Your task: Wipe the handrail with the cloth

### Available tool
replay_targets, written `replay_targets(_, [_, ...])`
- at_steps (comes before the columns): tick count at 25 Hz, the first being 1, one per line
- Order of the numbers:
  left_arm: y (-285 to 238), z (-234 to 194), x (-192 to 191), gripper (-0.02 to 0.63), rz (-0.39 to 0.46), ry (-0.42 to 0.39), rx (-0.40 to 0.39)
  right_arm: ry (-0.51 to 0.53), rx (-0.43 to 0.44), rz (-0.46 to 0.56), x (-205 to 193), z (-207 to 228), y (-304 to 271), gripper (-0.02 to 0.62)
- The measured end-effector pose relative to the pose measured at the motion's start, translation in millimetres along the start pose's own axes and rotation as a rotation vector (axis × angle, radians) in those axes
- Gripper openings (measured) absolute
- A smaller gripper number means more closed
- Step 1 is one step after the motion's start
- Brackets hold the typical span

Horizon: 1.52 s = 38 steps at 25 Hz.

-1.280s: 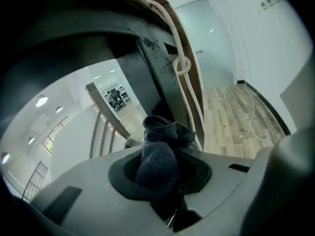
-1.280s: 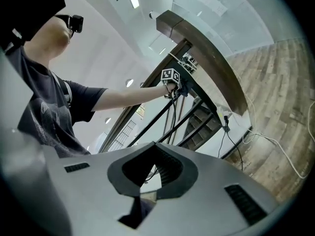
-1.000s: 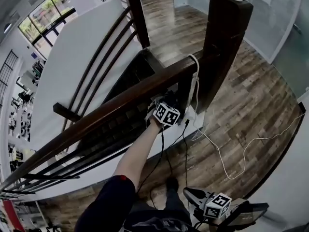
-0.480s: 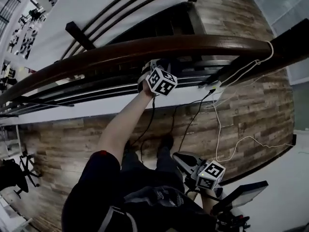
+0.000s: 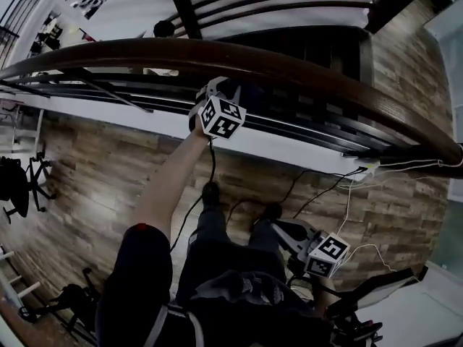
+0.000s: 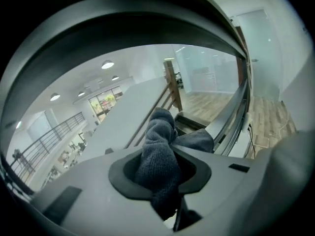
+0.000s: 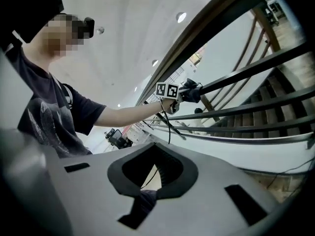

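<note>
Grey knitted cloth [image 6: 157, 156] filled the hollow between my left fingers [image 6: 150, 181], which were clamped on it; a bunched end of it stuck out beyond the tips and a flatter fold lay off to their right. My left arm [image 5: 170, 186] was stretched out nearly straight in front of me, the forearm bare and the dark sleeve [image 5: 137, 266] ending above the elbow. It carried the left gripper [image 5: 217, 100] up to the near side of the dark wooden handrail [image 5: 289, 67]. From my head the marker cube sat just below the rail's edge and the tips were tucked under it. The right gripper view showed that hand and the left gripper [image 7: 191, 91] just beneath the handrail [image 7: 206, 31], level with the thin metal bars [image 7: 256, 70] of the balustrade. Whether the cloth was pressed on the rail or only beside it, I could not tell.

My right gripper [image 5: 288, 231] hung low by my right hip, well apart from the rail and over the plank floor [image 5: 94, 165]. My right fingers [image 7: 152, 173] were drawn together and held nothing; only the floor showed through the hollow between them.
</note>
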<state>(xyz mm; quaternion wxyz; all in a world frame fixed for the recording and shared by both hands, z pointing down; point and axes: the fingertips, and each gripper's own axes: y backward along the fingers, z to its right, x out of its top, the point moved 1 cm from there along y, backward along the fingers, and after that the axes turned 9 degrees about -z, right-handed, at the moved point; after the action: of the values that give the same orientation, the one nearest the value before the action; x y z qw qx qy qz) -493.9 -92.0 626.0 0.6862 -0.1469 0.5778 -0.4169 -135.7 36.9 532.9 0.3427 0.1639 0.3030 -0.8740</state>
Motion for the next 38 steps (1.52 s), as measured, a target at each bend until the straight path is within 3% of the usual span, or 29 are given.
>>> replay_targets(3, [19.9, -81.8, -49.0, 0.095, -0.029, 0.125, 0.047, 0.068, 0.08, -0.023, 17.9, -19.4, -47.9, 0.005])
replay_targets(8, [45.6, -212.9, -133.4, 0.095, -0.09, 0.109, 0.219, 0.163, 0.126, -0.16, 30.3, -48.3, -133.4, 0.004])
replay_targets(13, [68.2, -347.7, -209.8, 0.095, -0.189, 0.143, 0.349, 0.158, 0.156, -0.204, 34.5, -88.6, -206.4, 0.004])
replay_targets(18, [75.0, -433.1, -262.1, 0.095, -0.231, 0.238, 0.383, 0.163, 0.108, -0.246, 37.5, -103.9, -252.9, 0.003])
replay_targets(22, [94.9, -511.4, -268.5, 0.095, -0.288, 0.173, 0.569, 0.171, 0.054, -0.264, 57.2, -102.6, -286.2, 0.003])
replay_targets(26, [112.9, -510.9, -294.8, 0.095, -0.356, 0.208, 0.637, 0.186, 0.042, -0.277, 61.1, -96.8, -259.4, 0.003])
replay_targets(30, [121.0, -486.0, -301.1, 0.097, -0.396, 0.285, 0.618, 0.248, -0.002, -0.229, 66.2, -80.6, -217.7, 0.003])
replay_targets(32, [131.2, -477.4, -294.5, 0.095, -0.35, 0.317, 0.607, 0.282, -0.026, -0.198, 75.4, -81.1, -207.6, 0.003])
replay_targets(35, [172.6, -466.0, -263.0, 0.095, -0.244, 0.267, 0.629, 0.357, -0.044, -0.148, 96.0, -90.2, -204.3, 0.003])
replay_targets(38, [200.9, -415.6, -223.9, 0.095, -0.059, 0.264, 0.471, 0.435, -0.063, -0.087, 117.5, -106.1, -190.7, 0.004])
